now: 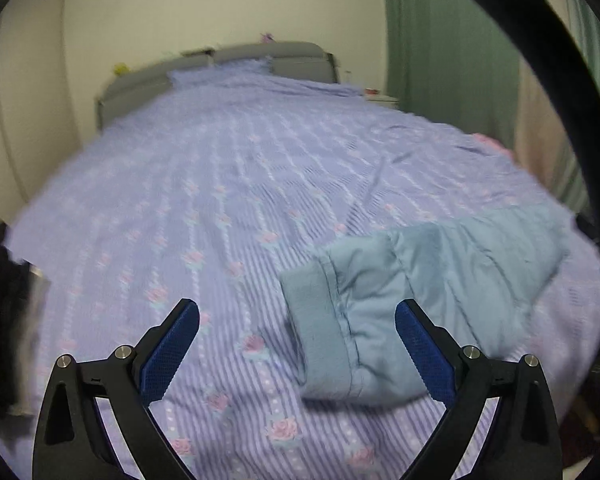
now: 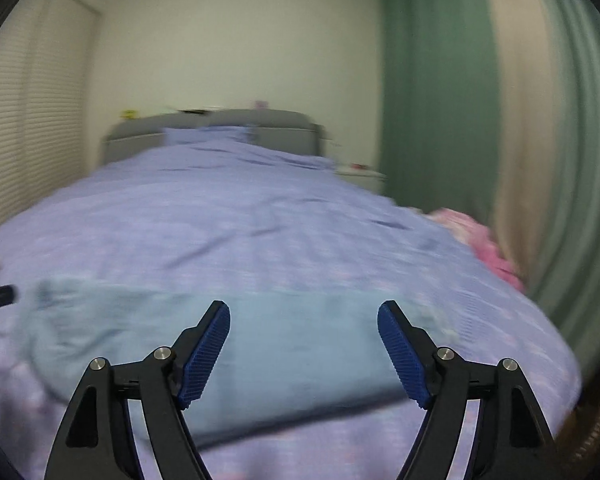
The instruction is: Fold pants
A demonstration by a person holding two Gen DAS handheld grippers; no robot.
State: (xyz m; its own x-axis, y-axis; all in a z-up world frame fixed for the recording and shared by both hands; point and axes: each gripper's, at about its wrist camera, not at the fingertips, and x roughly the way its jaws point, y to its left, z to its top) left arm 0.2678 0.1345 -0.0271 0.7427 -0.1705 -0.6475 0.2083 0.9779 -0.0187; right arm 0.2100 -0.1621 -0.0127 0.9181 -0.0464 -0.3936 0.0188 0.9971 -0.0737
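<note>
- The left gripper (image 1: 298, 322) is spread wide, grasping nothing; the cuffed end of the light blue pants (image 1: 416, 304) lies between its fingers on the bedspread (image 1: 220, 184).
- The right gripper (image 2: 304, 324) is likewise released, hovering over the pants (image 2: 260, 344), which stretch across the bed ahead of its tips.

Matt soft cloth pants (image 1: 432, 304), striped woven bedspread (image 1: 228, 184), ribbed blue claw pads (image 1: 172, 356)

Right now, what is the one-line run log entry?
left tongs: open, empty | right tongs: open, empty | pants: light blue, lying on bed | cuff: near left tongs
</note>
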